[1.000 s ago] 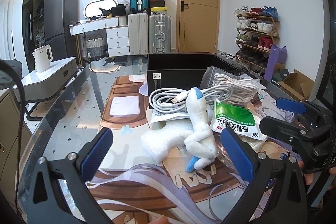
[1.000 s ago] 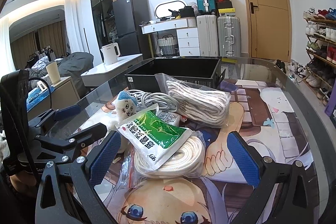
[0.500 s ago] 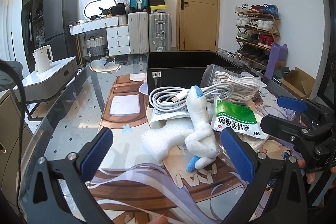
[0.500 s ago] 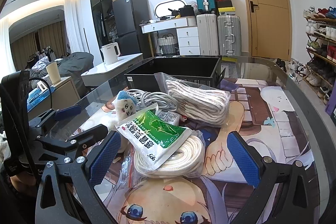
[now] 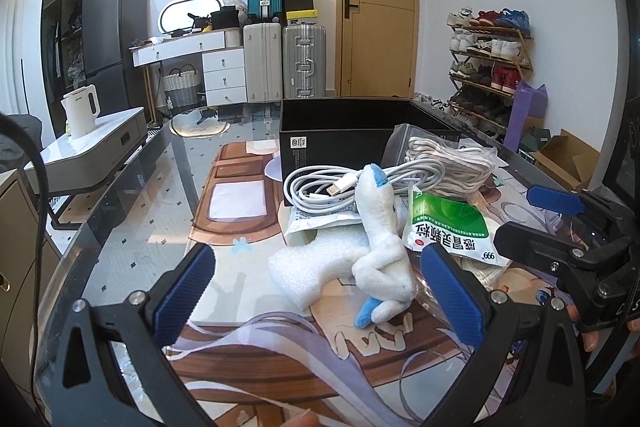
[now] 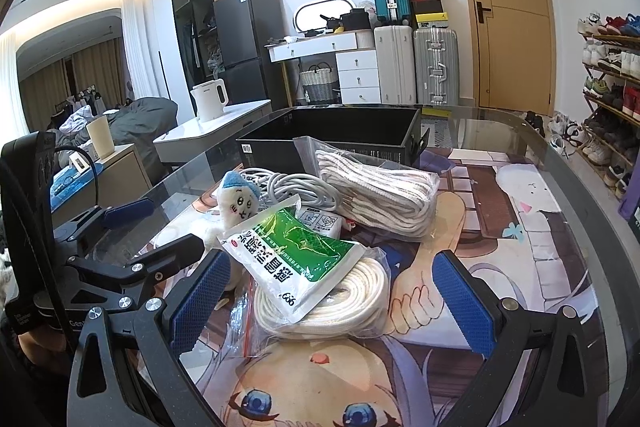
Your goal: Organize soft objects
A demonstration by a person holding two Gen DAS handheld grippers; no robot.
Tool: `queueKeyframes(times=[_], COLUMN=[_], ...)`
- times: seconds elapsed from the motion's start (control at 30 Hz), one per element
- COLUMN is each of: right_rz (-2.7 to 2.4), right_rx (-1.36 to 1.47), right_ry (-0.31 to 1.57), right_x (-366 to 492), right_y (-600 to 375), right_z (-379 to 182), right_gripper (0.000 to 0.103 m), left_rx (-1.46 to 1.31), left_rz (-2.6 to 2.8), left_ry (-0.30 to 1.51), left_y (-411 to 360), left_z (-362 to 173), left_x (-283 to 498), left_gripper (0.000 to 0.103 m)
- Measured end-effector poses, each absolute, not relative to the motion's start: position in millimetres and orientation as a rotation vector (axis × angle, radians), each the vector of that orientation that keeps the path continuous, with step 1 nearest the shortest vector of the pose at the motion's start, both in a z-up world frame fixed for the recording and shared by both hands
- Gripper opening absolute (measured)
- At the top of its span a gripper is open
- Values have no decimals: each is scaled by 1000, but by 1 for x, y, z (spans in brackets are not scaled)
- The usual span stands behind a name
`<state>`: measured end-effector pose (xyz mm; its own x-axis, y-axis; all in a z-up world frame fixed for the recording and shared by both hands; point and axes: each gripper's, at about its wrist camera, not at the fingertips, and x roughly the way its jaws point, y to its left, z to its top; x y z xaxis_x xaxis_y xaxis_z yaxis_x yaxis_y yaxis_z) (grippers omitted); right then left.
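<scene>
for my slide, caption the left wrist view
Open left claw faces a white plush toy lying beside foam, cables and a black box.

Two low wrist views, shared plush toy (image 5: 382,247)

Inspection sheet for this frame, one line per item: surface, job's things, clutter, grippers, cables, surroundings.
Surface: glass table with an illustrated mat.
Job's things: plush toy, foam piece, green packet lying on bagged rope coil, bagged rope bundle; black box open behind them.
Clutter: nothing seen.
Grippers: left gripper open, plush toy between its fingers, untouched; right gripper open around the packet.
Cables: white cable coiled by the box.
Surroundings: door, suitcases, shoe rack.
</scene>
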<state>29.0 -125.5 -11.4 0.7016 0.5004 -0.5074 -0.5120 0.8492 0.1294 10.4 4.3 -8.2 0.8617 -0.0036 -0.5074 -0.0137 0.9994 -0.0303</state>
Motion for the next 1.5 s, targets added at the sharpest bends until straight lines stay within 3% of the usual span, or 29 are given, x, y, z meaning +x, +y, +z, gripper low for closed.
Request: queueKeyframes(times=[1.2, 1.37, 1.5], right_rz=[703, 738, 751], right_rx=[-364, -366, -395], right_ry=[705, 754, 758], right_x=[64, 75, 76], right_y=[-79, -76, -68], right_z=[-2, -9, -12], right_gripper=[102, 87, 84], left_rx=[-1, -47, -63], left_rz=[4, -5, -16], left_ry=[610, 620, 617], left_y=[18, 30, 32], left_z=[-5, -6, -6], left_x=[15, 16, 16], left_gripper=[103, 103, 103])
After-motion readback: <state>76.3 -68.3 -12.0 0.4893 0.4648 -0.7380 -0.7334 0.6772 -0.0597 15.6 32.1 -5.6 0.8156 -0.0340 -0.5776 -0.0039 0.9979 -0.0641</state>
